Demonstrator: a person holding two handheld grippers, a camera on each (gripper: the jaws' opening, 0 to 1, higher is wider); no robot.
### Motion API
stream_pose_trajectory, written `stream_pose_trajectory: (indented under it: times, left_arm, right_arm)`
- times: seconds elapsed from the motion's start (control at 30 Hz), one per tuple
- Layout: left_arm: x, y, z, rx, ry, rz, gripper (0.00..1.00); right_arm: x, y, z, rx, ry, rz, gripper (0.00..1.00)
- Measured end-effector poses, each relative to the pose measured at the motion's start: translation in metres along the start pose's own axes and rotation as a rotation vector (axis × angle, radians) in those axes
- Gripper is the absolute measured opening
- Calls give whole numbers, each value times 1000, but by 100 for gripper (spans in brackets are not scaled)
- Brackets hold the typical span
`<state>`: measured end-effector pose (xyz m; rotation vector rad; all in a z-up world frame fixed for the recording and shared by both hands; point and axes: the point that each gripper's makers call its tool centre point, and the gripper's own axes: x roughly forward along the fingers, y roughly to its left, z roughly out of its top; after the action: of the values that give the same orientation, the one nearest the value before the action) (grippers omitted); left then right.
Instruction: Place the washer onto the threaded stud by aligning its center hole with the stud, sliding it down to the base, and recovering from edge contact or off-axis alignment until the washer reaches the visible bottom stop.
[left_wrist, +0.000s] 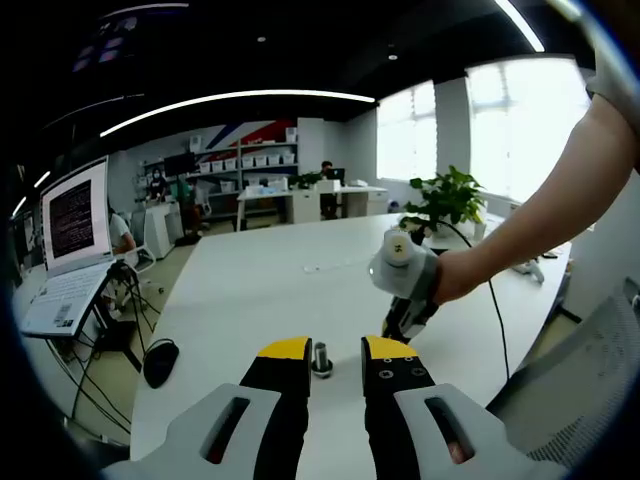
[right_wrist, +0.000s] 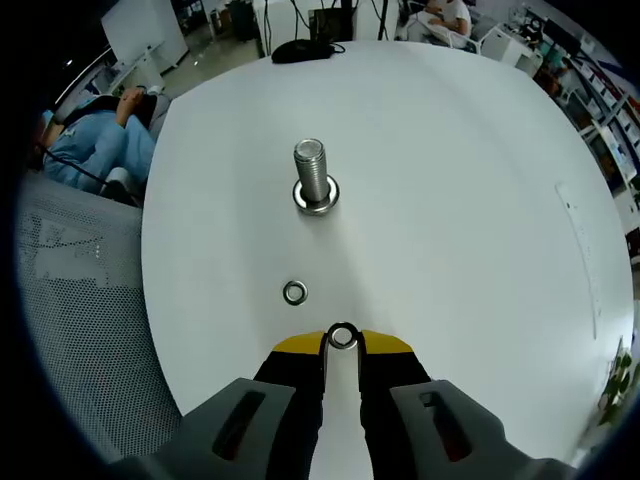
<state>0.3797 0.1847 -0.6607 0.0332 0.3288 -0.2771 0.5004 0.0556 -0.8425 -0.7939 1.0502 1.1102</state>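
A steel threaded stud (right_wrist: 313, 174) stands upright on the white table (right_wrist: 450, 180), with a washer (right_wrist: 316, 196) lying round its base. A second, loose washer (right_wrist: 294, 292) rests flat on the table nearer to me. My right gripper (right_wrist: 342, 339) is shut on a third washer (right_wrist: 342, 337), pinched between its yellow tips short of the stud. In the left gripper view the stud (left_wrist: 321, 357) shows just past my left gripper (left_wrist: 325, 350), which is open with nothing between its jaws. The right gripper (left_wrist: 405, 318), held by a person's hand, hangs to the right of the stud.
A grey mesh chair (right_wrist: 70, 300) stands at the table's left edge. A black mouse (right_wrist: 308, 47) and cables lie at the far edge. A laptop (left_wrist: 65, 260) on a stand, a potted plant (left_wrist: 447, 200) and office desks sit beyond the table.
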Motion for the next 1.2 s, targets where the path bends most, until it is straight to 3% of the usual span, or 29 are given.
stream_pose_trajectory:
  times: [0.5, 0.7, 0.9, 1.07, 1.2]
  left_arm:
    - [0, -1, 2, 0, -13, -6, 18]
    - [-2, -1, 3, 4, -18, 2, 18]
    - [-2, 0, 2, 4, -17, 6, 18]
    - [-2, 2, 0, 7, -8, 17, 18]
    - [-1, 3, -1, 5, -2, 14, 18]
  right_arm:
    - [-47, -33, -21, 63, -50, -76, 13]
    - [-56, -41, -27, 59, -55, -100, 13]
    - [-54, -41, -19, 5, -54, -107, 13]
    - [-44, -41, -19, -122, -2, -117, 13]
    - [-38, -40, -15, -119, 0, -102, 14]
